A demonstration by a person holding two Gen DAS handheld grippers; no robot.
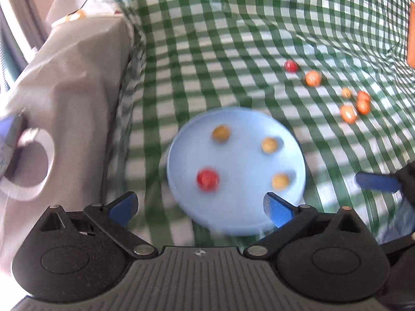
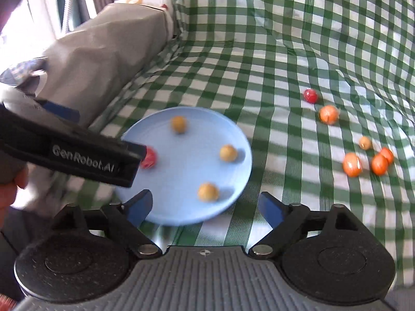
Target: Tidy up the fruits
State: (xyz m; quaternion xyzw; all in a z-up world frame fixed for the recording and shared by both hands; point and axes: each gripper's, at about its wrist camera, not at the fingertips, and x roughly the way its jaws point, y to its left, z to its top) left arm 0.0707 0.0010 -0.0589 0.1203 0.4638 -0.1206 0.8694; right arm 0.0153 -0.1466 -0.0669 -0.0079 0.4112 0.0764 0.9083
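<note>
A light blue plate [image 1: 241, 160] [image 2: 192, 207] lies on the green checked cloth. It holds three yellow fruits [image 1: 220, 132] [image 2: 178, 124] and one red fruit [image 1: 207, 178] [image 2: 149, 157]. Loose on the cloth to the right are a red fruit [image 1: 290, 65] [image 2: 310, 96] and several orange fruits [image 1: 348, 113] [image 2: 352, 164]. My left gripper [image 1: 199, 207] is open and empty over the plate's near edge. My right gripper [image 2: 205, 207] is open and empty at the plate's near right edge. The left gripper's body [image 2: 77, 150] hides part of the plate in the right wrist view.
A grey covered block [image 1: 77, 83] [image 2: 109, 41] stands along the left side of the cloth. The cloth [image 1: 233, 39] [image 2: 285, 39] is wrinkled and rises at the back. An orange-brown edge [image 1: 411, 33] shows at the far right.
</note>
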